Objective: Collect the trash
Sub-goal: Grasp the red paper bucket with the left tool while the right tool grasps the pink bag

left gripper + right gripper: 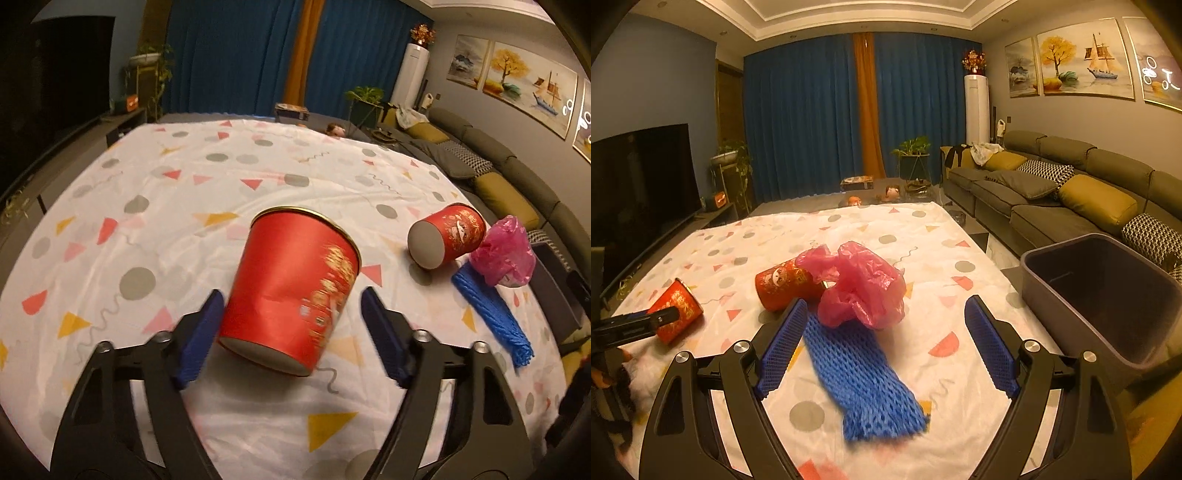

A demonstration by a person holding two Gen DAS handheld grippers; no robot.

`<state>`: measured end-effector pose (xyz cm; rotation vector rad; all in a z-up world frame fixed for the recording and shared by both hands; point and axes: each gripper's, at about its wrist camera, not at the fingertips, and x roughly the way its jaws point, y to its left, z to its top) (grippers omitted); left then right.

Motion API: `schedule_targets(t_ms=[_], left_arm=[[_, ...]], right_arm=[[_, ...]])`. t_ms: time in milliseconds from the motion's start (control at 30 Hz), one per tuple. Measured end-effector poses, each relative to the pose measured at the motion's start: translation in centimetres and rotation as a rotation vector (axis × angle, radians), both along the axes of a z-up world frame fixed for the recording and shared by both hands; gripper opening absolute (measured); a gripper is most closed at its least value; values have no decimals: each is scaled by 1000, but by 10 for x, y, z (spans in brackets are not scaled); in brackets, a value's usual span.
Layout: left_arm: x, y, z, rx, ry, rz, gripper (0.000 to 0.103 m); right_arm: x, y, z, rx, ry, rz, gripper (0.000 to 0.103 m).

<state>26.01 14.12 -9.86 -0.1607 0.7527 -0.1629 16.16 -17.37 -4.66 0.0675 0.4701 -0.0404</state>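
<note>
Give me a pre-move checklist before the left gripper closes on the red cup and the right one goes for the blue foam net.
1. Near red cup sits between the left gripper fingers: ok.
2. Left pads pressing on the cup: not ok; a gap shows on one side at least.
3. Right gripper open, nothing held: ok.
4. Blue foam net lies between the right fingers: ok.
5. Pink plastic bag overlaps the net's far end and may drag along: not ok.
6. Grey bin open at the table's right edge: ok; whether anything is inside: cannot tell.
</note>
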Motion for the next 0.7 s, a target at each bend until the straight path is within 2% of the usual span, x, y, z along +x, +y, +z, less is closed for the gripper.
schedule_targets(t_ms=[33, 200, 333, 600, 700], left_arm=[[1, 0, -1, -9, 5, -7, 64], [1, 0, -2, -31, 5, -22, 62], [-3, 1, 1, -42, -27, -19, 60], [-16, -8, 11, -48, -77, -45, 60], [-20, -11, 13, -54, -87, -57, 60]], right_arm=[[3, 1, 0, -2, 1, 2, 84], [21, 2, -3, -13, 17, 3, 84], [33, 1, -9, -16, 44, 3, 78], [57, 0, -23, -20, 96, -1, 63], [62, -3, -28, -11, 117, -4, 54]])
